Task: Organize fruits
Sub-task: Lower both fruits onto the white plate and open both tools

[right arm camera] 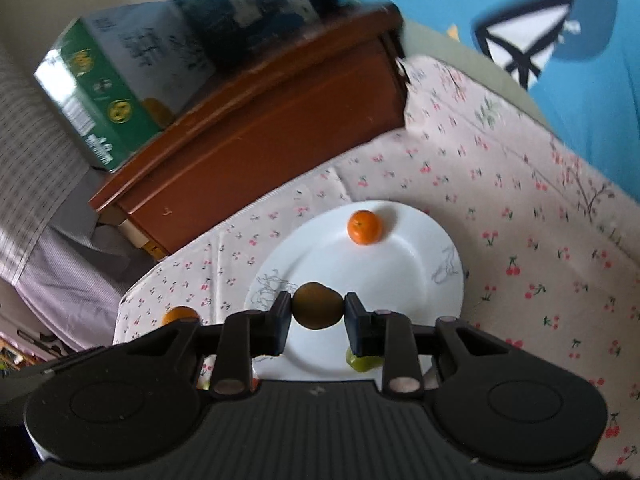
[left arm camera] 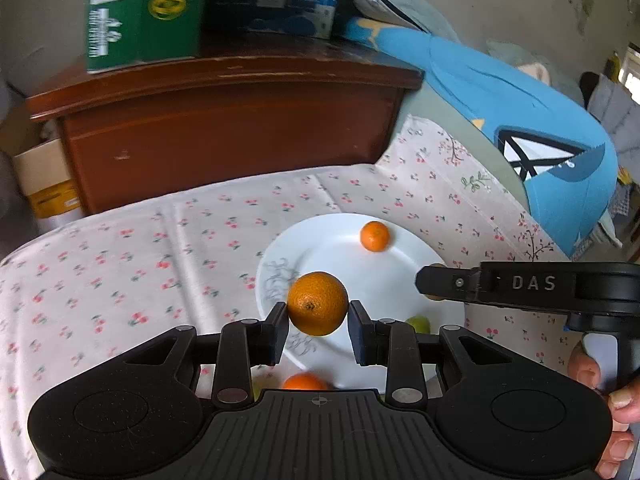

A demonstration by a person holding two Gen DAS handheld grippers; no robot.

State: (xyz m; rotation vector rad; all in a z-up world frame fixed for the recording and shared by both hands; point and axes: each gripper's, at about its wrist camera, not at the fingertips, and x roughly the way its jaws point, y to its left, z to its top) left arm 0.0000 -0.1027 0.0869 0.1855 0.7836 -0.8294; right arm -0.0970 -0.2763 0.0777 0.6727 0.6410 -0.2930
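Left gripper (left arm camera: pixel 318 322) clamps an orange (left arm camera: pixel 317 303), right gripper (right arm camera: pixel 318 322) a dull green-brown fruit (right arm camera: pixel 318 306), both hovering above the white plate's (right arm camera: pixel 416 280) near rim; small orange (right arm camera: pixel 364 227) sits at its far edge.

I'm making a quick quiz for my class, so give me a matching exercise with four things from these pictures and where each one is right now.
Things:
1. large orange
2. small orange
3. brownish-green fruit
4. green box

Places:
A. on the wooden cabinet
B. lying on the white plate
C. clamped in the right gripper
D. clamped in the left gripper

Pairs: 1-D, 2-B, 3-C, 4-A
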